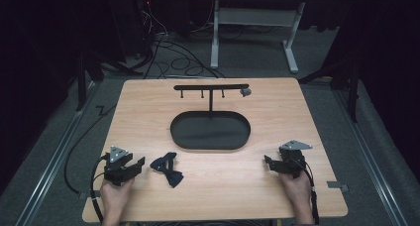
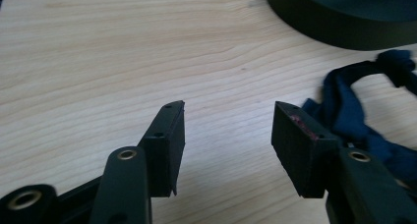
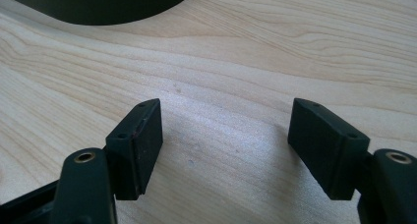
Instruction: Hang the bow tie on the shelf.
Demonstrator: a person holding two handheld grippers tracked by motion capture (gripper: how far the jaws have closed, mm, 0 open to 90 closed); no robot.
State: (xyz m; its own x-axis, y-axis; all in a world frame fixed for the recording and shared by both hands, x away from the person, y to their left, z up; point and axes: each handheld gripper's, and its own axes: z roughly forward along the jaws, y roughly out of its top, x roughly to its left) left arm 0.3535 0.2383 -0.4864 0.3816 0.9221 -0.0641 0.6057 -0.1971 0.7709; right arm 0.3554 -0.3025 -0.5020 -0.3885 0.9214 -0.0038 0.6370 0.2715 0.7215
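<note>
While both grippers' fingers gape empty, the left gripper (image 1: pixel 139 163) sits beside the dark cloth (image 1: pixel 167 168)

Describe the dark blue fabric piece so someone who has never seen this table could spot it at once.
Start at the black oval tray in the middle of the wooden table. Just in front of its left end, beside the left tongs, lies the dark blue bow-shaped cloth, the only soft, crumpled item there.
</note>
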